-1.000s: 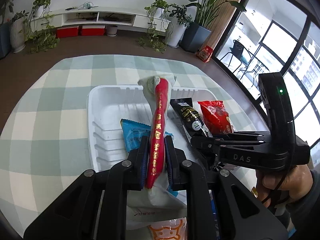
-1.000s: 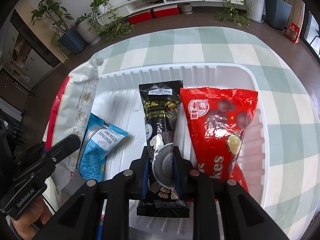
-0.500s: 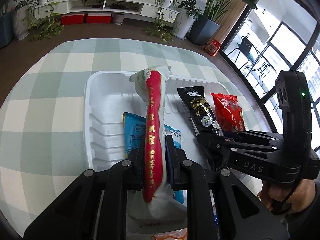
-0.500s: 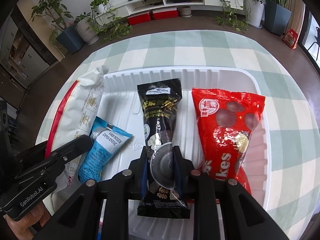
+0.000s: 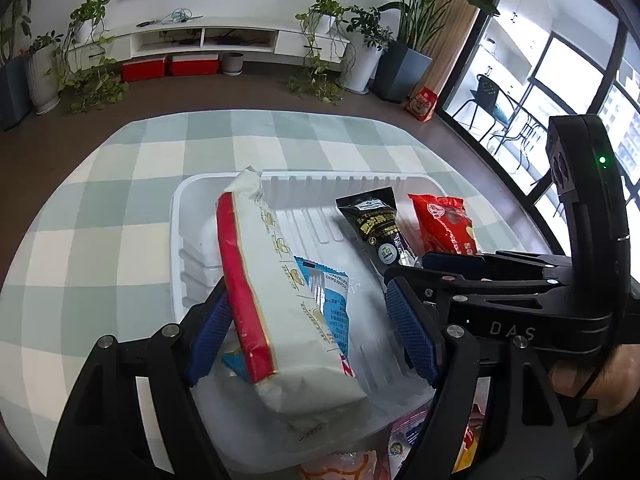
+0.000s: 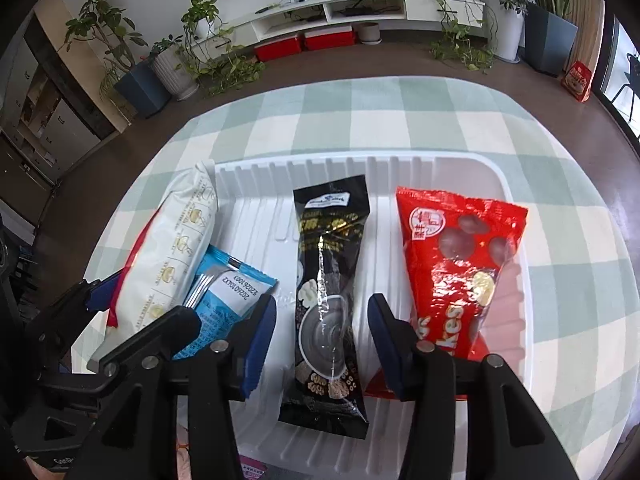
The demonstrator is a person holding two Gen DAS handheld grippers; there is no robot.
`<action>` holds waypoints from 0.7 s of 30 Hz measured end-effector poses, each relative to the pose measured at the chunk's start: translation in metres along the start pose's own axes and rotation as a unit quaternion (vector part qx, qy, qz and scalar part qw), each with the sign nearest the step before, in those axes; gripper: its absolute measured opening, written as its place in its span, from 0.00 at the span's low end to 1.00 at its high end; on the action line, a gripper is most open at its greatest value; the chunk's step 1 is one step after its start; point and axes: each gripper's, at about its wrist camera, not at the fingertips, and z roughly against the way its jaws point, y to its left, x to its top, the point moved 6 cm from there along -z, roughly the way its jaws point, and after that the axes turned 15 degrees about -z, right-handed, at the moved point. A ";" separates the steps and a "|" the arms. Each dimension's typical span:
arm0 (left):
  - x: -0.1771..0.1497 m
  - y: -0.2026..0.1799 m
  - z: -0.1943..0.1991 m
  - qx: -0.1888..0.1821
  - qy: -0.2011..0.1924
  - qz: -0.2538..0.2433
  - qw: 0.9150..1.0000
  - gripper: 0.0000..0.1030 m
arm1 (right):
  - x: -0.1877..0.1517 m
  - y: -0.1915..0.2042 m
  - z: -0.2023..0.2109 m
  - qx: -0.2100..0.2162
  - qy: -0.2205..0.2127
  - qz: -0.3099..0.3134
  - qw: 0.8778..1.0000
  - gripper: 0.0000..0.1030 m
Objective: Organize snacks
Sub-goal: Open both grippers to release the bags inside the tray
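Note:
A white tray (image 5: 176, 208) (image 6: 516, 200) holds the snacks. My left gripper (image 5: 310, 332) (image 6: 140, 304) is opening. A white packet with a red edge (image 5: 272, 280) (image 6: 176, 240) lies loose between its blue pads (image 5: 208, 328), leaning on a blue packet (image 5: 328, 300) (image 6: 228, 292). My right gripper (image 6: 322, 340) (image 5: 408, 266) is opening too. Its pads (image 6: 384, 344) stand clear on both sides of a black packet (image 6: 328, 248) (image 5: 380, 224) lying flat in the tray. A red packet (image 6: 460, 264) (image 5: 444, 224) lies at the tray's right.
The tray rests on a green-and-white checked cloth (image 5: 100, 240) (image 6: 580, 280). More snack packets (image 5: 352, 464) lie at the table's near edge, below the tray. A hand (image 5: 600, 376) holds the right gripper. Brown floor and potted plants lie beyond the table.
Both grippers went from shut to open. The white packet, held on edge before, has tipped onto the blue packet. The black packet has been let go in the tray.

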 end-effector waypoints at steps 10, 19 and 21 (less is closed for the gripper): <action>-0.008 0.000 0.026 0.001 -0.013 -0.002 1.000 0.78 | 0.009 -0.008 0.050 0.033 -0.043 -0.026 0.998 0.65; -0.024 -0.009 0.068 0.001 -0.043 0.000 0.999 0.79 | -0.018 -0.011 0.108 0.091 -0.076 -0.042 0.992 0.68; -0.033 -0.013 0.084 0.003 -0.054 -0.003 0.999 0.88 | -0.030 -0.016 0.128 0.108 -0.089 -0.050 0.989 0.71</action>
